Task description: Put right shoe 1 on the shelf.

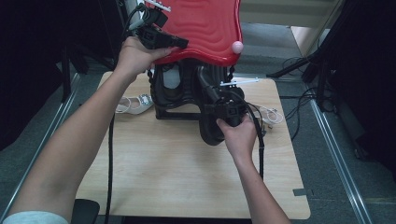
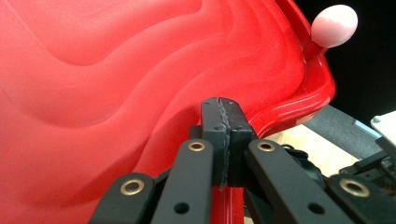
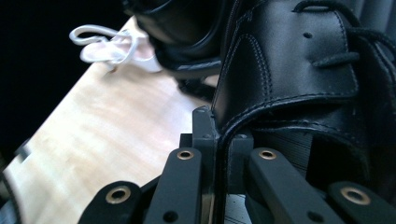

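Forearms reach in as we lift the red lid [image 1: 205, 28] with our left gripper [image 1: 180, 43] clamped on its rim, keeping the case beneath open. Our right gripper [image 1: 219, 91] pinches the collar of a black shoe [image 1: 212, 126], raised over the wooden surface [image 1: 177, 172]. White sandal [image 1: 135, 105] rests nearby; dark room around.

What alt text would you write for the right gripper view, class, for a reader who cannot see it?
The right gripper has its black fingers shut on the collar edge of a black leather lace-up shoe, which rises at the right. Behind it, a light wooden table holds a second black shoe and a white sandal.
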Available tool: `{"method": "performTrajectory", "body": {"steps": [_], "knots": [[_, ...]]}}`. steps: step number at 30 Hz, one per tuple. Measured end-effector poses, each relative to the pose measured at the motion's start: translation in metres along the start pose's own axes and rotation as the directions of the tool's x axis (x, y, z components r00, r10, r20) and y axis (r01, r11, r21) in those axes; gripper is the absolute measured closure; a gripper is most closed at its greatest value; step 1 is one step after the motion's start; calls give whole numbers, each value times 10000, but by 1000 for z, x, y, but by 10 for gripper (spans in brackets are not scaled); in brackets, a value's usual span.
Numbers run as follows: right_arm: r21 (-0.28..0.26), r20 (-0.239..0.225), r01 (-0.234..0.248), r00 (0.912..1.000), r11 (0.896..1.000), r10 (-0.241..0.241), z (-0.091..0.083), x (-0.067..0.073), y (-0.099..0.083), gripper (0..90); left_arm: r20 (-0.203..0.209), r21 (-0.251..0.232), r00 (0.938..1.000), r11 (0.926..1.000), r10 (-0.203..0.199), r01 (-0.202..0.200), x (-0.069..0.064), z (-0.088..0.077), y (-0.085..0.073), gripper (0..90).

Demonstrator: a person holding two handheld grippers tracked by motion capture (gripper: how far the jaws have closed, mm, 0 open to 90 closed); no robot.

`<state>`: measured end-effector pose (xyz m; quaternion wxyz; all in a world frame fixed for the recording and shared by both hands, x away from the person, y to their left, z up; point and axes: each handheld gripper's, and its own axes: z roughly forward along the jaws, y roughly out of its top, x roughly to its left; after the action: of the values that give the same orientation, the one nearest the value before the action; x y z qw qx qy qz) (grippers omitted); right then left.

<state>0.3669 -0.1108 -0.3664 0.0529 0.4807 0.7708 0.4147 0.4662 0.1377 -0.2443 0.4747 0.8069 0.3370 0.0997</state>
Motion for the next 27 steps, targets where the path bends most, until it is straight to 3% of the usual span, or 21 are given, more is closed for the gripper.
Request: {"method": "performTrajectory", "body": {"steps": [3,5,8,14,17,27], "knots": [[-269,74,51,10000,9996,-49,7,4,3,872,1,7,10000,10000,26,-26,0,0,0,900],[-427,522,361,9981,9984,-339,11,9,5,872,-20,13,10000,10000,84,-84,0,-1,0,900],[-730,1081,483,9933,9962,-403,21,11,7,874,-52,56,9999,9999,101,-101,0,-2,-1,900],[-1232,958,235,9953,9921,-117,39,9,13,873,-35,33,10000,10000,39,-39,0,-2,-1,900],[-1396,1456,586,9886,9885,-380,46,17,20,870,-108,22,9999,9999,100,-99,0,-3,-2,900],[-1904,1883,831,9810,9782,-466,58,13,34,867,-124,29,9999,9999,101,-100,-1,-3,-2,900]]}}
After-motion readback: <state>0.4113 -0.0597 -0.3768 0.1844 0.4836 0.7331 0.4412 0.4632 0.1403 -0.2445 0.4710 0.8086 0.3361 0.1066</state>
